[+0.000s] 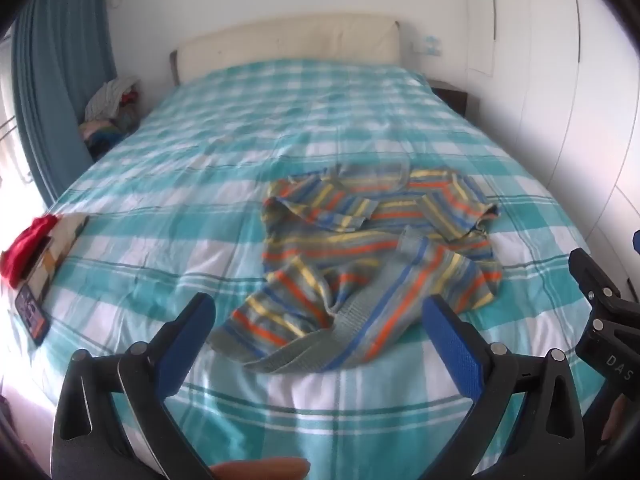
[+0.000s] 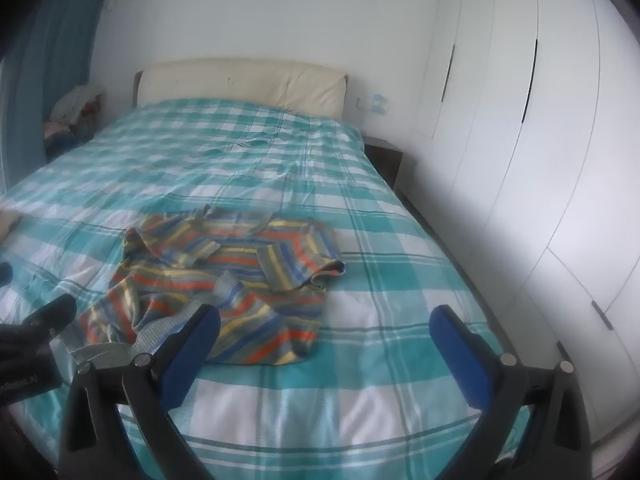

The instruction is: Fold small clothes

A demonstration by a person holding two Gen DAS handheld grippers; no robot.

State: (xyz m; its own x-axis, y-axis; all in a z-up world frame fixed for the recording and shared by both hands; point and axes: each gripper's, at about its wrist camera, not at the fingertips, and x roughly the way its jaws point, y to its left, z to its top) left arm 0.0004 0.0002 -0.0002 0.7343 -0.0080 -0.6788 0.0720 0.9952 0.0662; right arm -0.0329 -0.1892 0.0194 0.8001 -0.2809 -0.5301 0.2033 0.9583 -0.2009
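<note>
A small striped garment [image 1: 372,252] in grey, orange, blue and yellow lies crumpled on the teal checked bed [image 1: 240,132]. It also shows in the right wrist view [image 2: 224,288]. My left gripper [image 1: 320,312] is open and empty, its blue fingers on either side of the garment's near grey hem. My right gripper [image 2: 324,320] is open and empty, hovering over the garment's near right corner. The right gripper's black body [image 1: 600,304] shows at the right edge of the left wrist view. The left gripper's body [image 2: 36,328] shows at the left edge of the right wrist view.
A red cloth [image 1: 28,240] and folded items [image 1: 52,256] sit at the bed's left edge. A cream headboard [image 1: 288,44] is at the far end. White wardrobe doors [image 2: 520,140] line the right. A clothes pile [image 1: 112,112] and blue curtain [image 1: 52,80] are far left.
</note>
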